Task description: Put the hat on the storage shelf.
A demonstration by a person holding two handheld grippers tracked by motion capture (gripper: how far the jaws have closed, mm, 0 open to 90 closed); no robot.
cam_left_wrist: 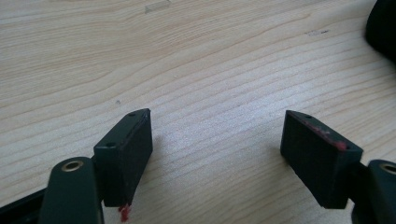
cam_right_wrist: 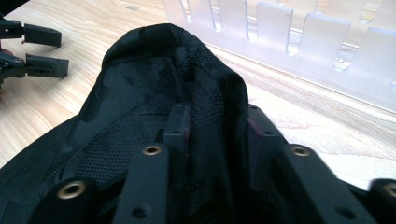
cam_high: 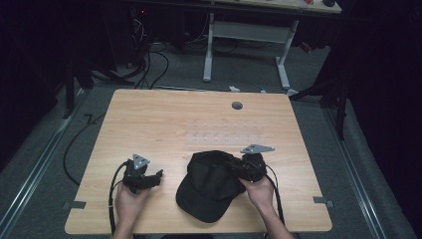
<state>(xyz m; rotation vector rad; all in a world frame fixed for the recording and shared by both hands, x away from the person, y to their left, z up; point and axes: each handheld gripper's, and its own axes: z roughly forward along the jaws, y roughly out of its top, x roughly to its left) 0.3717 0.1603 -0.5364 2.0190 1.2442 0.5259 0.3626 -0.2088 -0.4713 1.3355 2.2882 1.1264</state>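
A black camouflage-pattern cap [cam_high: 209,186] lies on the wooden table [cam_high: 164,119] near its front edge, brim toward the person. My right gripper [cam_high: 235,168] is shut on a fold of the cap's crown at its right side. In the right gripper view the mesh fabric [cam_right_wrist: 154,84] bunches up between the closed jaws of that gripper [cam_right_wrist: 217,122]. My left gripper [cam_high: 157,176] rests left of the cap, apart from it, and is open. In the left gripper view it [cam_left_wrist: 217,133] frames bare wood, with the cap's edge [cam_left_wrist: 384,25] at the upper right.
A clear plastic slotted rack [cam_high: 224,135] lies flat just beyond the cap, also seen as the rack [cam_right_wrist: 303,44] in the right gripper view. A grey grommet hole [cam_high: 237,105] sits near the table's far edge. A white-legged desk [cam_high: 246,35] and cables stand on the floor behind.
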